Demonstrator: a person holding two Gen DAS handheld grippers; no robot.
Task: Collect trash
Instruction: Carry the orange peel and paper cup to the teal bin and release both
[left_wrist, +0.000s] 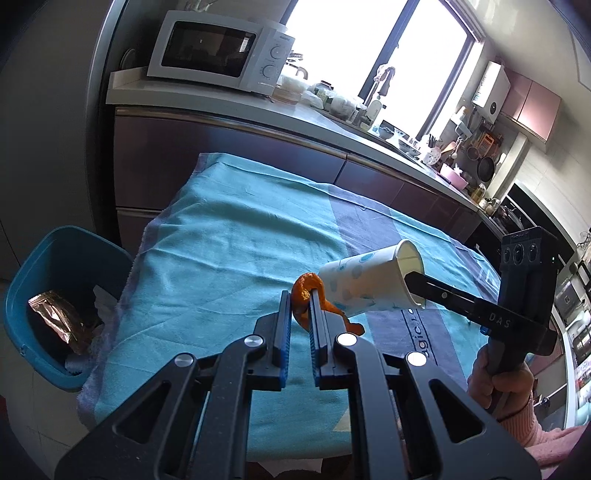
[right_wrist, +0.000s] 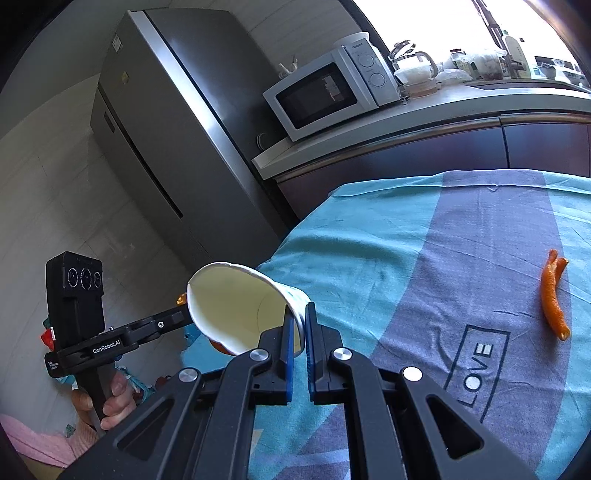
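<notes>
My left gripper (left_wrist: 299, 295) is shut on a curled piece of orange peel (left_wrist: 308, 282), held above the teal cloth. To its right, the right gripper (left_wrist: 415, 290) pinches the rim of a white paper cup (left_wrist: 354, 280) with blue spots, tipped on its side in the air. The right wrist view shows the right gripper (right_wrist: 298, 310) shut on the cup (right_wrist: 236, 302), whose mouth faces the camera. The cup hides the tip of the left gripper (right_wrist: 183, 314). A second strip of orange peel (right_wrist: 552, 295) lies on the cloth at the right.
A blue bin (left_wrist: 44, 266) stands on the floor at the table's left end, with a foil wrapper (left_wrist: 59, 317) and paper inside. The table wears a teal and purple cloth (left_wrist: 229, 240). Behind it are a counter with a microwave (left_wrist: 218, 50) and a fridge (right_wrist: 177, 122).
</notes>
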